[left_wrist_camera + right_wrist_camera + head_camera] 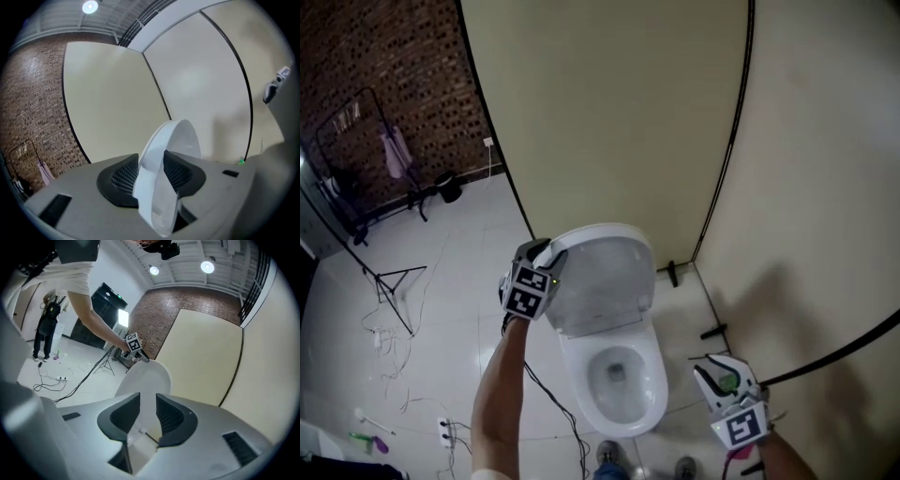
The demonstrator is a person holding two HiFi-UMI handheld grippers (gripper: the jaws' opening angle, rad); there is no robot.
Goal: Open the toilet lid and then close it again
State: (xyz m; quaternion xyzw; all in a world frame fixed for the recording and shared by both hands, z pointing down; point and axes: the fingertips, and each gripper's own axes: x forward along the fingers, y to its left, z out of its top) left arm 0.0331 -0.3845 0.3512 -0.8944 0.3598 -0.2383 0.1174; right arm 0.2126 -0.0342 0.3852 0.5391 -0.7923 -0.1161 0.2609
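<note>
The white toilet stands between beige partition walls, its lid raised and leaning back. My left gripper is at the lid's upper left rim. In the left gripper view the lid's edge sits between the dark pads of the left gripper, which is shut on it. My right gripper hangs low to the right of the bowl, apart from it. In the right gripper view the right gripper is shut with nothing in it. Beyond it stand the lid and the left gripper.
Beige partitions close in behind and to the right of the toilet. Cables and a power strip lie on the white floor at left. A tripod and a clothes rack stand by the brick wall. My shoes are at the bowl's front.
</note>
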